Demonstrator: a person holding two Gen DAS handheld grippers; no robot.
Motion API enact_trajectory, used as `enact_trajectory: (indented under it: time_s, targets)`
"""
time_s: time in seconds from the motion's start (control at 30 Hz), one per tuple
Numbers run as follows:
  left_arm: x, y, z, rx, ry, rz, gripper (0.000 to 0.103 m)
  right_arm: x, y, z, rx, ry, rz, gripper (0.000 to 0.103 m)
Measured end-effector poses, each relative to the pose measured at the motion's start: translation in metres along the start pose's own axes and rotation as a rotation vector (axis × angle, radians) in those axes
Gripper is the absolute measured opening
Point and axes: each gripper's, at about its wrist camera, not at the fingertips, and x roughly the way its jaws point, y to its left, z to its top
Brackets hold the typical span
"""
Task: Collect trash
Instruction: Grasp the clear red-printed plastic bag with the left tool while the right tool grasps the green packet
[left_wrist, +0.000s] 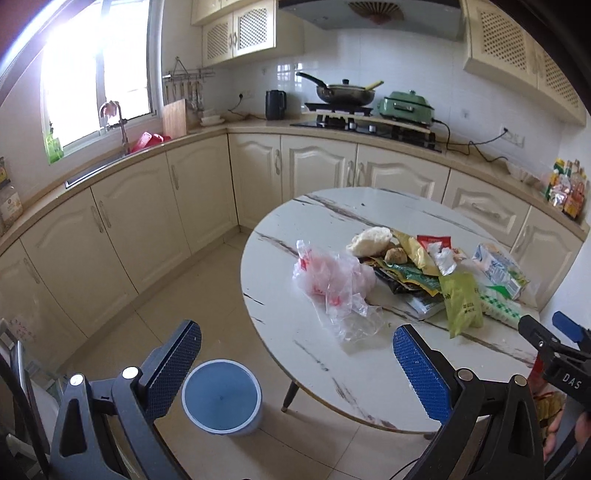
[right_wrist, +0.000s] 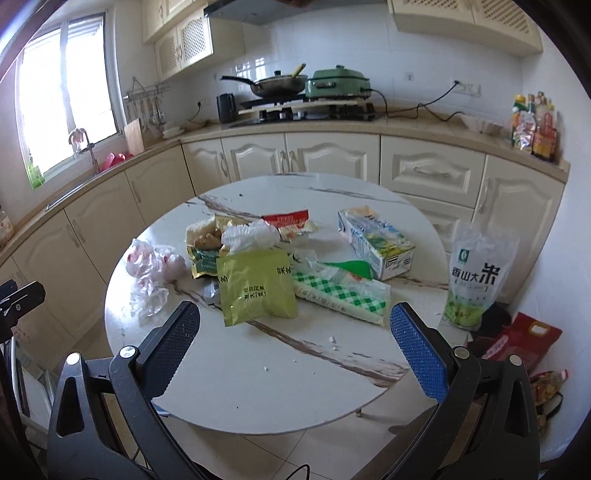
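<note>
A heap of trash lies on the round marble table (left_wrist: 317, 369) (right_wrist: 280, 387): a crumpled clear plastic bag with red print (left_wrist: 332, 284) (right_wrist: 151, 273), a lime-green pouch (left_wrist: 461, 302) (right_wrist: 255, 288), a green-checked wrapper (left_wrist: 498, 304) (right_wrist: 340, 293), a drink carton (left_wrist: 498, 269) (right_wrist: 376, 242) and several foil wrappers (left_wrist: 410, 273). A blue waste bin (left_wrist: 221, 397) stands on the floor left of the table. My left gripper (left_wrist: 295, 365) is open above the table's near-left edge, holding nothing. My right gripper (right_wrist: 295, 339) is open just short of the green pouch.
Cream cabinets and a counter with a sink (left_wrist: 110, 158), kettle (left_wrist: 275, 105), stove with a pan (left_wrist: 343, 92) and a green cooker (left_wrist: 404, 107) wrap the room. A rice bag (right_wrist: 476, 273) and red packets (right_wrist: 517, 343) sit right of the table.
</note>
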Motion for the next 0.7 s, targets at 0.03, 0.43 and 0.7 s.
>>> enact_trajectory:
  time_s: [0.03, 0.43, 0.7]
  targets:
    - [0.015, 0.000, 0.007, 0.005, 0.019, 0.002, 0.102, 0.010, 0.002, 0.000, -0.005, 0.017, 0.008, 0.103]
    - [0.165, 0.006, 0.069, 0.030, 0.170, -0.015, 0.102, 0.110, 0.021, 0.014, -0.063, 0.173, 0.012, 0.103]
    - [0.200, 0.017, 0.079, 0.016, 0.189, -0.103, 0.078, 0.115, 0.032, 0.015, -0.127, 0.156, 0.014, 0.097]
